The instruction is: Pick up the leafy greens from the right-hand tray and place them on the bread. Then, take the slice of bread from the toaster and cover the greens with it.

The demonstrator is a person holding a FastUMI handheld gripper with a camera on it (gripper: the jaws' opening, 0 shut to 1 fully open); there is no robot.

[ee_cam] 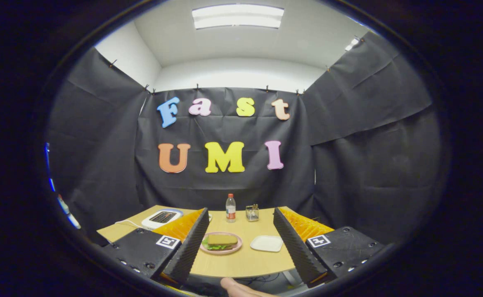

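Observation:
On the wooden table (241,260) a pink plate (221,248) holds a sandwich: a brown bread slice (221,239) lies on top of leafy greens (216,246) whose edges stick out below it. To its right sits a white tray (267,243) with nothing on it. The white toaster (162,218) stands at the table's back left, partly behind my left finger. My gripper (239,245) is open, held back from the table and above it; the plate and tray appear between its fingers, well beyond them. Nothing is held.
A plastic bottle (230,208) with a red label and a small wire holder (252,213) stand at the table's far edge. A white cable (126,223) runs left from the toaster. Part of a hand (237,288) shows below the fingers. Black cloth walls close in the booth.

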